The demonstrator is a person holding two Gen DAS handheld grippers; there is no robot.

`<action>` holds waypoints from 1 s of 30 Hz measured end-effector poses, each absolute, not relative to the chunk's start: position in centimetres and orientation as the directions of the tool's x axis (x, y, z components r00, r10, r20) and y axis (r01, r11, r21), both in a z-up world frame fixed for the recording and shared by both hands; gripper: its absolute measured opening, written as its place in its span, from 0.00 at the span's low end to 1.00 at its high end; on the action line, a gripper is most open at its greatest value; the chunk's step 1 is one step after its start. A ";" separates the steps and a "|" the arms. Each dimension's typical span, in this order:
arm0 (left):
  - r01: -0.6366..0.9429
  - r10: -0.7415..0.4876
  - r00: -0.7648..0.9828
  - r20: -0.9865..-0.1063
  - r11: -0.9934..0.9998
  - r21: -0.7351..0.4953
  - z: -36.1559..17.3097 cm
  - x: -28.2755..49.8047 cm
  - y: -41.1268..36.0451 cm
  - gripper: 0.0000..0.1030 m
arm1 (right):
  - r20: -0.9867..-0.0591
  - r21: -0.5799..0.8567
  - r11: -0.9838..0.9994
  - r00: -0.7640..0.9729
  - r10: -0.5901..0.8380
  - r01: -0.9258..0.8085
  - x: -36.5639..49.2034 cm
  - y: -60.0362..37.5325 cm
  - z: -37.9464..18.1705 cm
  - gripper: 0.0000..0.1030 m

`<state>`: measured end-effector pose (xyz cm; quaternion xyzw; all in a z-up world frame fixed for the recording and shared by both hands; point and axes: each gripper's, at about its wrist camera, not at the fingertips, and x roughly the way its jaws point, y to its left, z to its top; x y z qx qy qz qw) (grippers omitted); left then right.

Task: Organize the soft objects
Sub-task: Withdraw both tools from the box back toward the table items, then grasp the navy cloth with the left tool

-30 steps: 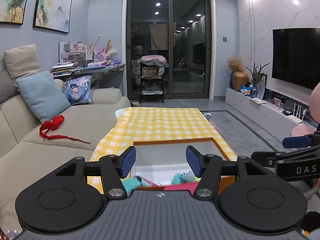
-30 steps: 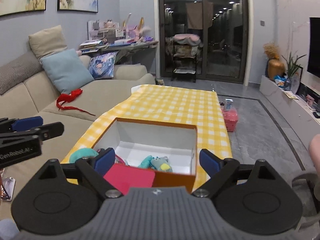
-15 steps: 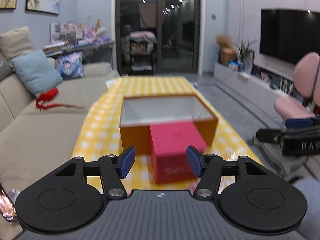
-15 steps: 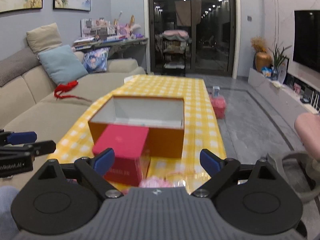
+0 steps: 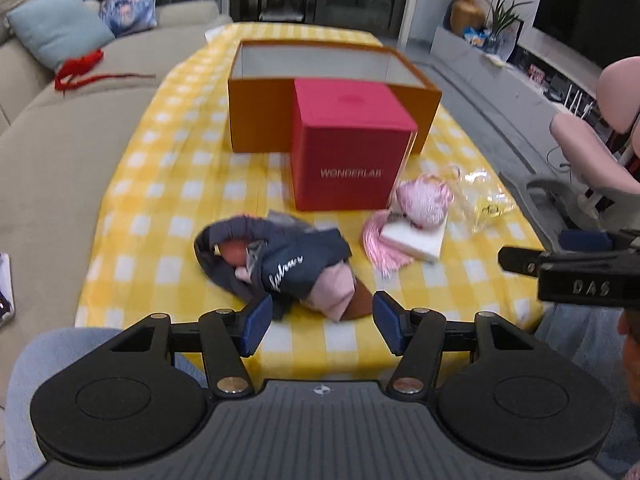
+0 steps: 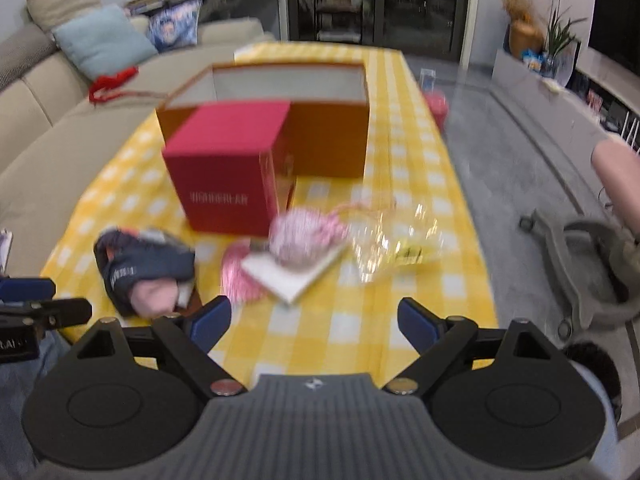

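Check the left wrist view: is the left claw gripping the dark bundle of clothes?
No. The left claw stands open and empty, just short of the dark bundle of clothes on the tablecloth.

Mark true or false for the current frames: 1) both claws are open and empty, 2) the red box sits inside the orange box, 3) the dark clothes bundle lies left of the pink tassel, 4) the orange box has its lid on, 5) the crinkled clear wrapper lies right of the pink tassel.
1) True: the left claw and right claw are open, nothing between them.
2) False: the red box stands on the tablecloth in front of the orange box.
3) True: clothes bundle, pink tassel.
4) False: it is open on top.
5) True: wrapper.
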<state>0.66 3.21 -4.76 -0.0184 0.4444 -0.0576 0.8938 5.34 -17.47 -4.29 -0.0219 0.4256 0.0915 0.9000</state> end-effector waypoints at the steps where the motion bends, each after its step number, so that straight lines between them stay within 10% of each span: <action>1: 0.082 -0.112 0.591 -0.799 0.994 -0.079 -4.8 0.7 3.2 0.67 | -0.775 0.033 0.982 0.615 0.143 -0.187 5.2 -17.4 -4.6 0.85; 20: 0.047 -0.106 0.578 -0.809 0.994 -0.097 -6.5 6.3 3.8 0.66 | -0.806 0.020 0.978 0.575 0.139 -0.208 7.5 -16.3 -6.1 0.84; 27: -0.035 -0.066 0.536 -0.842 0.994 -0.100 -9.0 7.6 5.1 0.46 | -0.826 0.023 0.974 0.544 0.147 -0.227 8.0 -15.8 -7.1 0.84; 30: -0.030 -0.077 0.533 -0.842 0.993 -0.110 -9.3 7.9 5.2 0.19 | -0.835 0.028 0.974 0.530 0.147 -0.226 8.3 -15.6 -7.6 0.84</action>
